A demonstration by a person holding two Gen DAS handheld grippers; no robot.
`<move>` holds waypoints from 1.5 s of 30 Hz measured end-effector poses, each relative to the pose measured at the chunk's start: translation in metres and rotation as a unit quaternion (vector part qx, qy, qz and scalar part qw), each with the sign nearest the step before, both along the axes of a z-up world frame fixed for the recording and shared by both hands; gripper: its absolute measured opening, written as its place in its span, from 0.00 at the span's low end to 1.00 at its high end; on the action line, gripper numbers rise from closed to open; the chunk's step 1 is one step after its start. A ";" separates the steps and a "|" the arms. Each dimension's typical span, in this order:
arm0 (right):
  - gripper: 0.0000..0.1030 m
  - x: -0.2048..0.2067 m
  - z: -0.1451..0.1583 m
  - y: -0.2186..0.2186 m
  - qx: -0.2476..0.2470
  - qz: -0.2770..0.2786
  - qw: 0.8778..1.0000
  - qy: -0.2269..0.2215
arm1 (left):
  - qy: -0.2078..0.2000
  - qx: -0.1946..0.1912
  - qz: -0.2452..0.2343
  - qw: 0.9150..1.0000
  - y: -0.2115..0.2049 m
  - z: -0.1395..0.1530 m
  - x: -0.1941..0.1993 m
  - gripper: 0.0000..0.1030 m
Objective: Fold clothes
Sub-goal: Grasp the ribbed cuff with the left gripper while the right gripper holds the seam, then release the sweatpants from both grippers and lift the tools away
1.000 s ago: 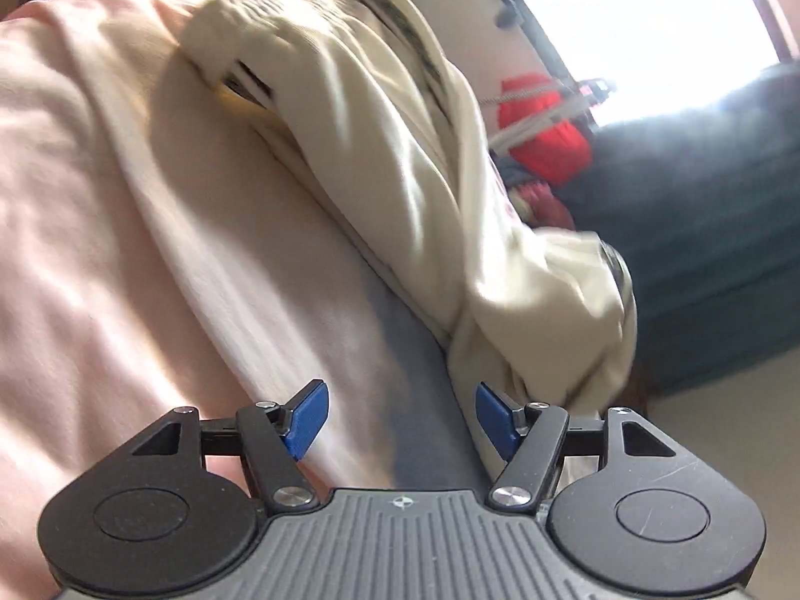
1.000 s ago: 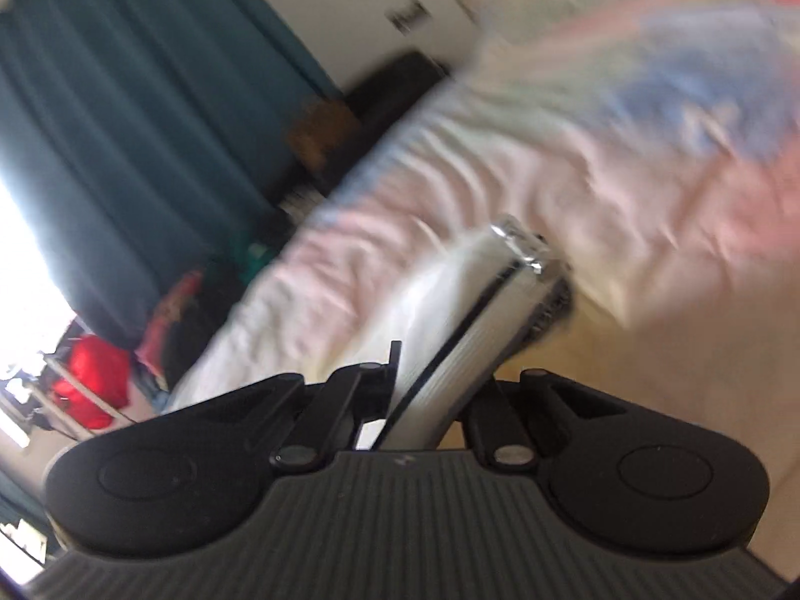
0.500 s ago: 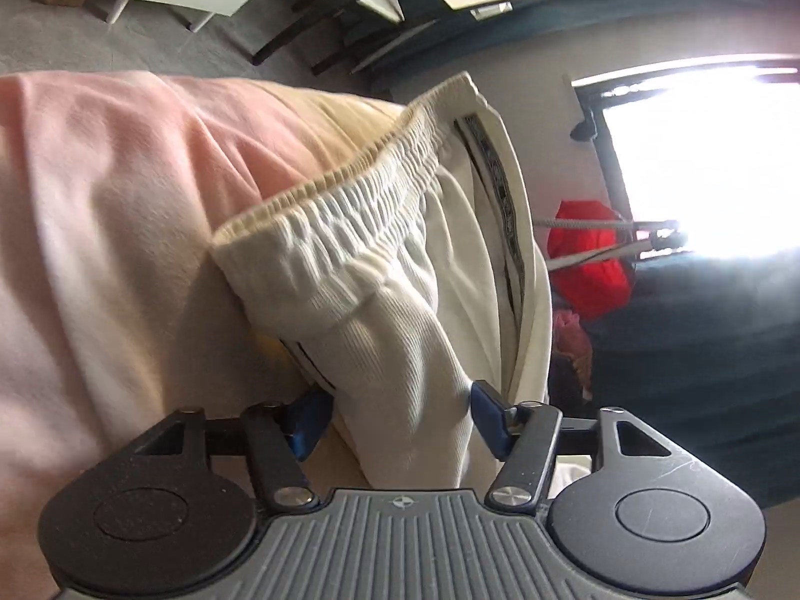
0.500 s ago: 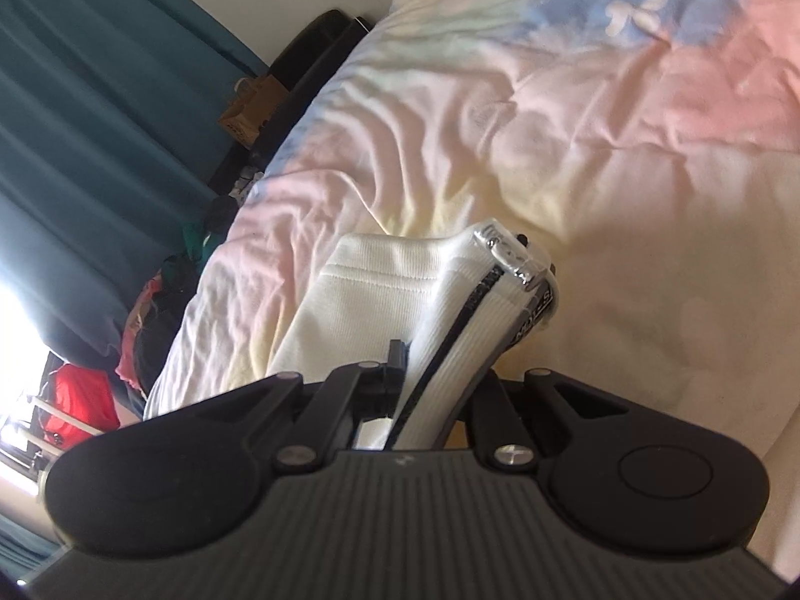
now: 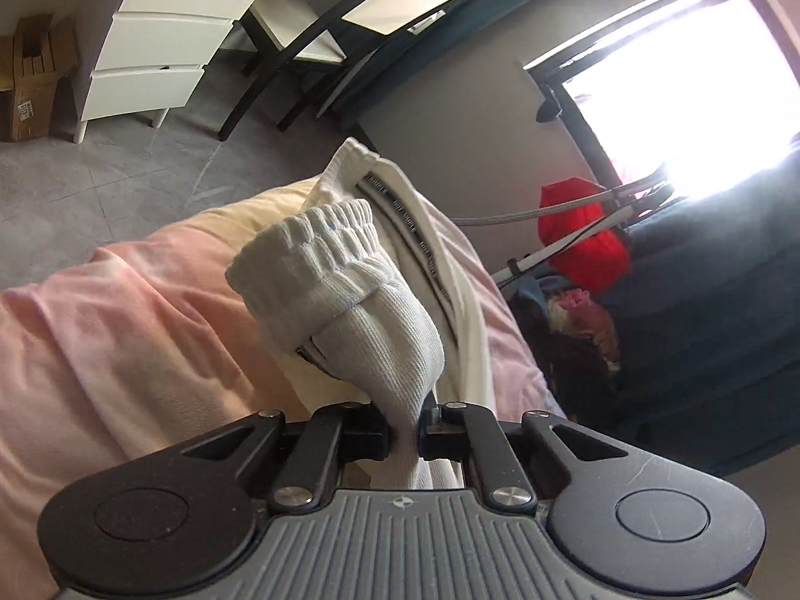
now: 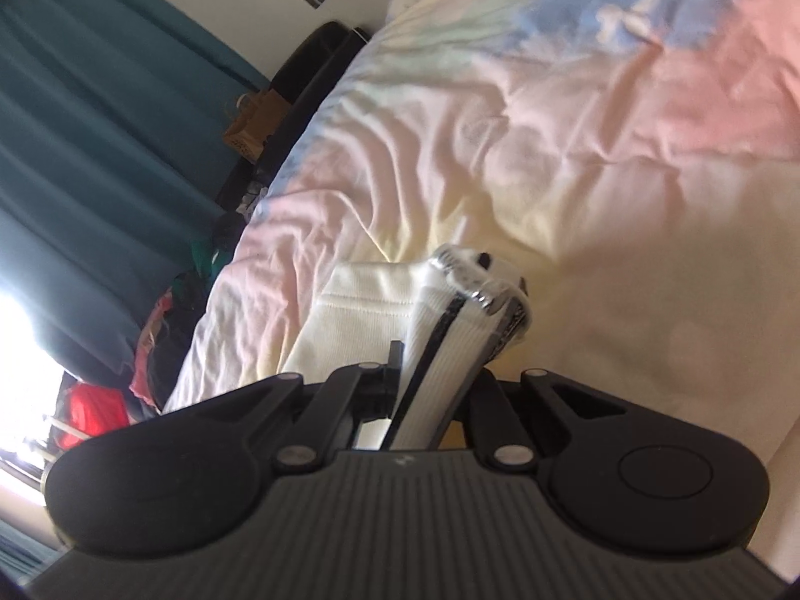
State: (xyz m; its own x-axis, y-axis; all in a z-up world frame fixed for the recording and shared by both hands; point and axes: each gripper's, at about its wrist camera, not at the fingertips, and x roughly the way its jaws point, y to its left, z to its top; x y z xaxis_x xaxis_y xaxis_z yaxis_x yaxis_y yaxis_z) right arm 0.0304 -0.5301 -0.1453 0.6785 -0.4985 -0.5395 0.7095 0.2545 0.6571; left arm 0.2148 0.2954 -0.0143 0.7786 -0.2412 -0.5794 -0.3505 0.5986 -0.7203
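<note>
A cream ribbed garment [image 5: 370,310] with an elastic band and a dark side stripe lies over the pink bed cover [image 5: 115,340]. My left gripper [image 5: 404,437] is shut on the garment just below its gathered elastic band, which stands up in front of the camera. In the right wrist view my right gripper [image 6: 429,395] is shut on the same garment [image 6: 450,330] at a striped edge with a shiny metal piece at its tip; the rest of the garment lies flat to the left on the pastel bed cover [image 6: 575,160].
Past the bed edge are a grey floor, a white drawer unit [image 5: 155,55], a black-framed chair [image 5: 350,15], a cardboard box [image 5: 30,80], teal curtains [image 6: 100,125], a bright window [image 5: 690,100] and a red item [image 5: 585,235] among piled clothes.
My left gripper, open a second ago, moved onto the elastic band end and has shut on it. My right gripper keeps its hold; its view steadied and lowered toward the bed.
</note>
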 end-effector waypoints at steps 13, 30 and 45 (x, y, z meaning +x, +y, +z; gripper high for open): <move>0.06 -0.015 0.020 0.007 -0.064 -0.017 0.992 0.106 | 0.088 -0.009 -0.030 0.996 0.065 -0.044 -0.140 0.10; 1.00 -0.011 0.078 0.070 -0.237 0.008 0.960 0.148 | 0.016 0.327 -0.150 0.933 -0.016 -0.015 -0.187 0.79; 1.00 0.003 0.121 0.164 -0.248 0.153 0.955 0.050 | -0.125 0.345 -0.301 0.880 -0.201 -0.013 -0.131 0.87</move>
State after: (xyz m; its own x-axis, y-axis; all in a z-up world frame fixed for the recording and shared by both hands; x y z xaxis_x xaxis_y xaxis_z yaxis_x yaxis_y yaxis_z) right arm 0.0335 -0.3660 -0.0247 0.7909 -0.4962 -0.3581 0.6049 0.7220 0.3357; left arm 0.0838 0.0941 -0.0270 0.7534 -0.3123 -0.5787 0.2984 0.9466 -0.1224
